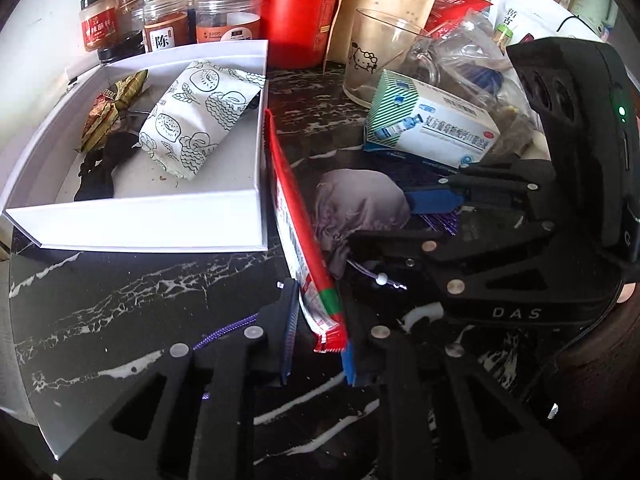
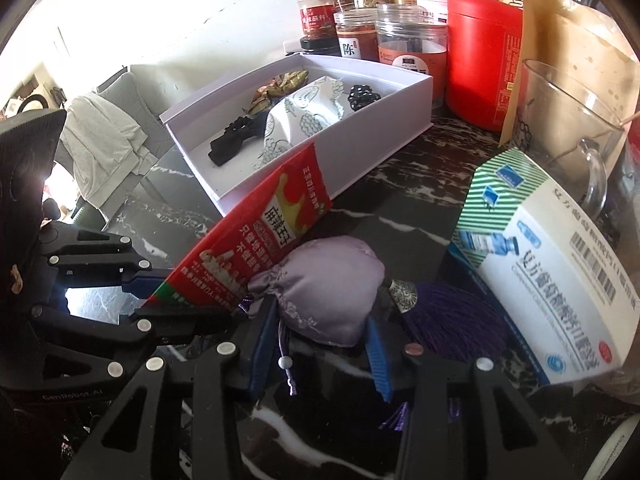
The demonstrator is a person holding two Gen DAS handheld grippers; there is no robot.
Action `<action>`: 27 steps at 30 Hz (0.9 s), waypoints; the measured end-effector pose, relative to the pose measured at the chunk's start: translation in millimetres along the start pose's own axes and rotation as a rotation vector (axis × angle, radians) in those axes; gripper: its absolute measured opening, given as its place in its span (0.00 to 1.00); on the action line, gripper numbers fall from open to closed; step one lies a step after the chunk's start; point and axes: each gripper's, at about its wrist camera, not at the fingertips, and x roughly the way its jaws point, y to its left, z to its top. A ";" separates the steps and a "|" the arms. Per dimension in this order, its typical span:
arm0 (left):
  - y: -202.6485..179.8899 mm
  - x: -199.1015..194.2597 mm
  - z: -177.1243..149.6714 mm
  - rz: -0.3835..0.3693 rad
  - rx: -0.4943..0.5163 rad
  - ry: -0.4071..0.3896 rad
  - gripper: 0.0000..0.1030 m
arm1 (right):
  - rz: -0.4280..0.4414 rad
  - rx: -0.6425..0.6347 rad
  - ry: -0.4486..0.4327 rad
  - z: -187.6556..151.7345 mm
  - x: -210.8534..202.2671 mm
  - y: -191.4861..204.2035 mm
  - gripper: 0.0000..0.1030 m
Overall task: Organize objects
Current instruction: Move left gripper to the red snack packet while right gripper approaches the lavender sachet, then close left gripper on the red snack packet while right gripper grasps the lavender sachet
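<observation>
Two wrist views over a black marbled counter [image 1: 120,300], white open box [image 1: 152,224] at upper left.

Left gripper [image 1: 316,336]: jaws nearly shut, pads pinching the near, crimped end of a long red snack packet [image 1: 288,216]. Packet standing on edge, long axis running straight away from the jaws toward the box, far end just beside the box's right wall. In the right wrist view, same packet [image 2: 256,232] tilted, rising from the left gripper [image 2: 160,300] toward the box [image 2: 384,128].

Right gripper [image 2: 320,344]: jaws partly open, set around a lilac satin sachet [image 2: 324,284], blue pads close against its two flanks; firm pressure not certain from either view. Sachet resting on the counter, touching the packet's lower side, dark purple tassel [image 2: 452,324] trailing to the right, beaded cord [image 2: 285,364] hanging toward the camera. In the left wrist view, sachet [image 1: 360,200] between the packet and the right gripper [image 1: 400,220].

Box ahead and to the left of both tools; left gripper and its packet nearer. Already inside: patterned white pouch [image 1: 196,120], gold-wrapped snack [image 1: 108,108], black hair tie [image 1: 100,168].

Green-striped medicine carton [image 1: 432,128] and glass mug [image 1: 380,60] to the right, clear of the path. Probable next move: carry leftward over the box wall, packet leading lengthwise.
</observation>
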 end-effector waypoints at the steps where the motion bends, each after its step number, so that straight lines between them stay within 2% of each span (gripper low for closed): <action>1: -2.6 -2.3 -1.9 0.003 0.004 -0.002 0.17 | -0.002 -0.006 0.000 -1.9 -1.6 1.7 0.41; 14: -37.0 -29.8 -44.3 0.005 0.037 -0.014 0.17 | -0.004 -0.056 0.005 -54.9 -34.0 34.9 0.40; 21: -60.9 -40.2 -56.1 -0.004 0.075 -0.026 0.17 | -0.008 -0.051 -0.005 -80.3 -51.9 44.7 0.40; 27: -56.1 -40.9 -51.0 0.033 0.027 -0.067 0.17 | -0.022 -0.030 -0.010 -93.4 -58.4 44.4 0.41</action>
